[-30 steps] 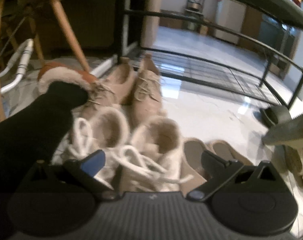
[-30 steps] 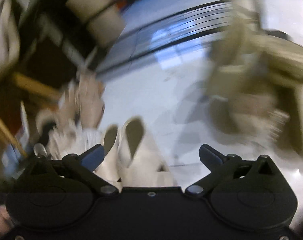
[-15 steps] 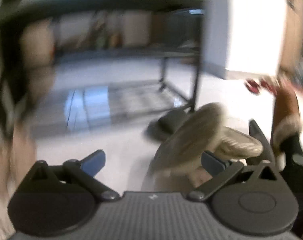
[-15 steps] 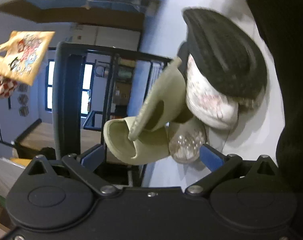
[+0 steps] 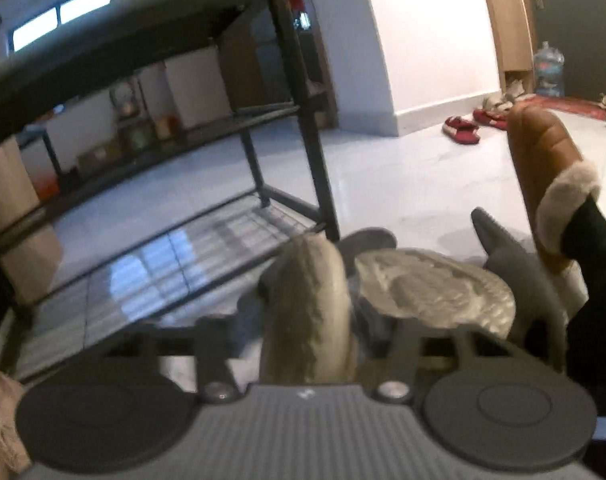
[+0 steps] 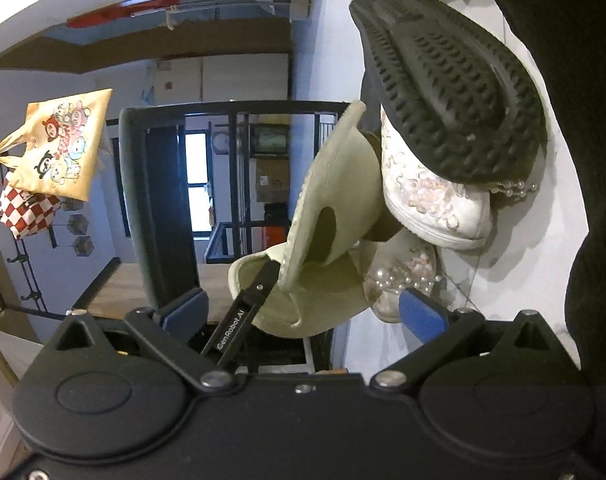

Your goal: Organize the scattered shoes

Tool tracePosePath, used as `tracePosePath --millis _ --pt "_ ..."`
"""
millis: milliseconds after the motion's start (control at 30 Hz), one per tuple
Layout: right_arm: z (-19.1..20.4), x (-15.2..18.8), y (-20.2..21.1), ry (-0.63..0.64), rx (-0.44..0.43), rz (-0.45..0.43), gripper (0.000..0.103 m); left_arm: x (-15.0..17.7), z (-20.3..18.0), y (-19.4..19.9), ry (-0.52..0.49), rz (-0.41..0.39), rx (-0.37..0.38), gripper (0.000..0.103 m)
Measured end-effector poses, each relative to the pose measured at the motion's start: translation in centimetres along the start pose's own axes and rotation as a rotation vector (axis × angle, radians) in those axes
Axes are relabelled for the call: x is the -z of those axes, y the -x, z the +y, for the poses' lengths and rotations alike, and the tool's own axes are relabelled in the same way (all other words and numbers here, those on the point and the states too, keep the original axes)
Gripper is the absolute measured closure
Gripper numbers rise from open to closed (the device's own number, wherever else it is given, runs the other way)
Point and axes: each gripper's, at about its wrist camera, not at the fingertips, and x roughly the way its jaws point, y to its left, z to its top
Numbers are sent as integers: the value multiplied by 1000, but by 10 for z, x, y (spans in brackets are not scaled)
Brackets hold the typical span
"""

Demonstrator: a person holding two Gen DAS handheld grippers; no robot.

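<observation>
In the left wrist view my left gripper is closed in on an olive-green slipper that stands on edge between its blurred fingers, beside an upturned grey sole. In the right wrist view, which is rolled sideways, my right gripper is open in front of a pile: two pale green slippers, a white embroidered shoe, a pearl-trimmed shoe and a black ridged sole. The other gripper's black finger reaches into a green slipper.
A black metal shoe rack with a wire bottom shelf stands ahead on the glossy white floor. A foot in a brown fur-lined slipper is at the right. Red slippers lie near the far wall. Bags hang on hooks.
The left gripper swung from the beige and white shoes to the slipper pile and closed on the olive slipper. The right view settled on the pile, gripper still open.
</observation>
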Motion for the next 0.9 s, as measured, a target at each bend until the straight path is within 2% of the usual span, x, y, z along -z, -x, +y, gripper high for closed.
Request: tracePosePath --millis 100,267,400,433,467,500,567,633,667,733,767,833,900 --pt "-1 0 1 -8 2 -4 0 6 12 10 37 -6 1 76" --pt "-1 1 -1 -8 24 -3 0 14 44 28 164 -2 -50 80" --pt "0 2 -4 -2 50 1 0 43 85 46 427 97 -162 81" --pt "0 2 -4 -1 55 1 0 59 96 51 517 152 -184 81" --pt "0 3 -4 -1 57 2 0 68 99 53 552 177 -191 81" --pt "0 3 -4 0 61 2 0 94 109 61 654 257 -212 81" --pt "1 4 -4 5 72 6 0 125 116 70 756 354 -209 79" --pt "1 5 -5 13 86 9 0 156 122 80 857 456 -192 72" --pt "2 6 -6 19 97 12 0 161 125 85 889 469 -177 56" --pt "4 7 -9 32 125 16 0 170 132 91 954 507 -154 46" --pt "6 8 -10 48 147 21 0 172 135 93 982 526 -146 37" --pt "9 11 -14 80 191 32 0 168 140 99 968 504 -155 30" --pt "13 14 -19 117 236 47 0 165 141 107 928 467 -173 15"
